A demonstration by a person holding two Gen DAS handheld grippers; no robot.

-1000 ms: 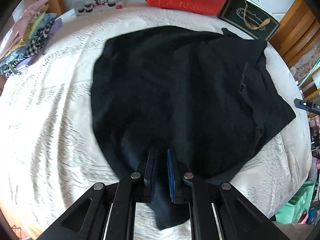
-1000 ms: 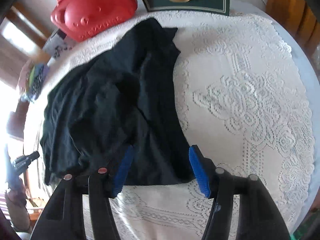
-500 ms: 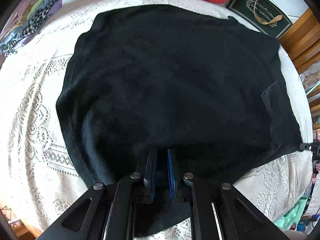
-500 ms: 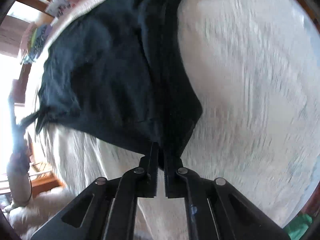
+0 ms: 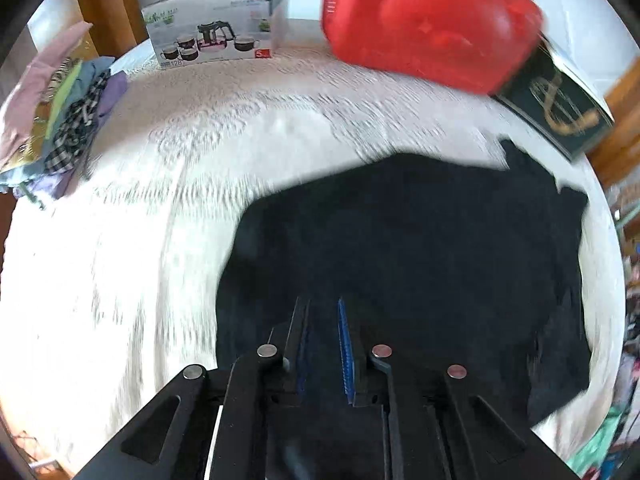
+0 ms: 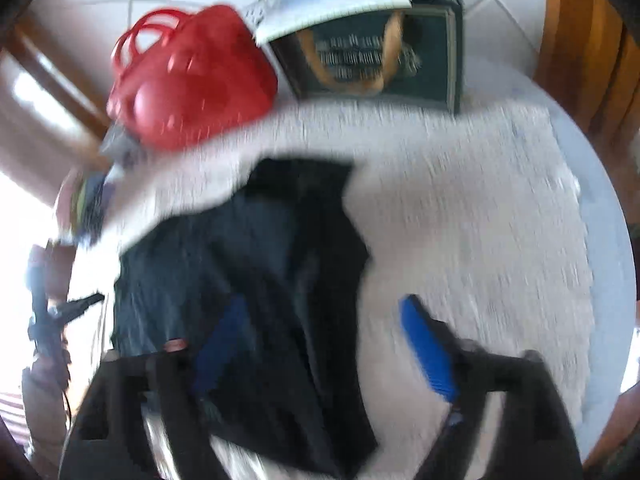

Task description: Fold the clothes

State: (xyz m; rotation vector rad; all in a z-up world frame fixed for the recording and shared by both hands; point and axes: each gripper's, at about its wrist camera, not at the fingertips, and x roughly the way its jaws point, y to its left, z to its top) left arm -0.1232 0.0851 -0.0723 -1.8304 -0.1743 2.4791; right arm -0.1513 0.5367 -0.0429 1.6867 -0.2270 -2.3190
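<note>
On your far left, well off to the side of the left claw (image 5: pixel 322 312), sits a heap of coloured clothes (image 5: pixel 60 120) at the edge of the lace-covered table (image 5: pixel 120 280); ahead and left of that claw stands a tea-set box (image 5: pixel 218 20). The left claw's jaws are nearly pressed together with black cloth between the pads, so you are pinching the near edge of the black garment (image 5: pixel 420 260), which spreads from the fingertips forward and to the right across the table.

Moving right, the red bag (image 6: pixel 192 80) and the dark green box (image 6: pixel 384 48) stand at the far side, beyond the garment.

Your right claw (image 6: pixel 320 340) is spread wide. Its left pad hangs over the garment's dark folds, its right pad over bare lace, so the cloth's right edge runs between the jaws and down beneath the claw. The view is blurred, and I cannot tell whether either pad touches cloth.

By my reading, you are part-way through a fold: the garment lies bunched and doubled on its right side, not yet a tidy rectangle. The next move likely calls for closing the right claw on that edge between its jaws, level with the left claw's pinch, so both corners travel together and the fold lands straight.
</note>
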